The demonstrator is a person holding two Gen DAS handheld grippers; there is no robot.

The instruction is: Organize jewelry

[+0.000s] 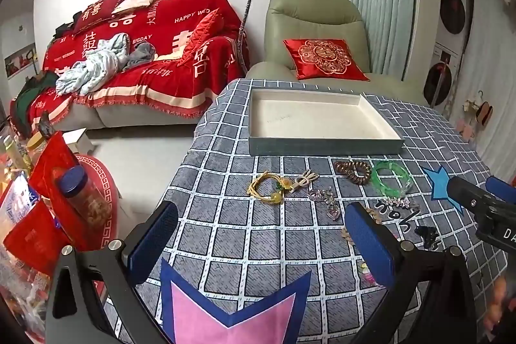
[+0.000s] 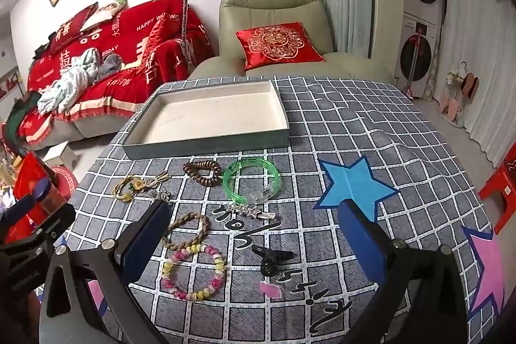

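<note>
Jewelry scattered on the worktop in front of an empty tray

A shallow grey tray (image 2: 206, 141) with a cream lining sits at the back. Before it lie a brown coil tie (image 2: 202, 172) touching a clear green bangle (image 2: 251, 180), a yellow cord bracelet (image 2: 127, 187) beside a cream clip (image 2: 158, 178), a star hairpin (image 2: 248, 211), a braided tan bracelet (image 2: 188, 231) just above a pink-and-yellow bead bracelet (image 2: 193, 273), a black claw clip (image 2: 271, 260) and a small pink piece (image 2: 270, 289).
</note>
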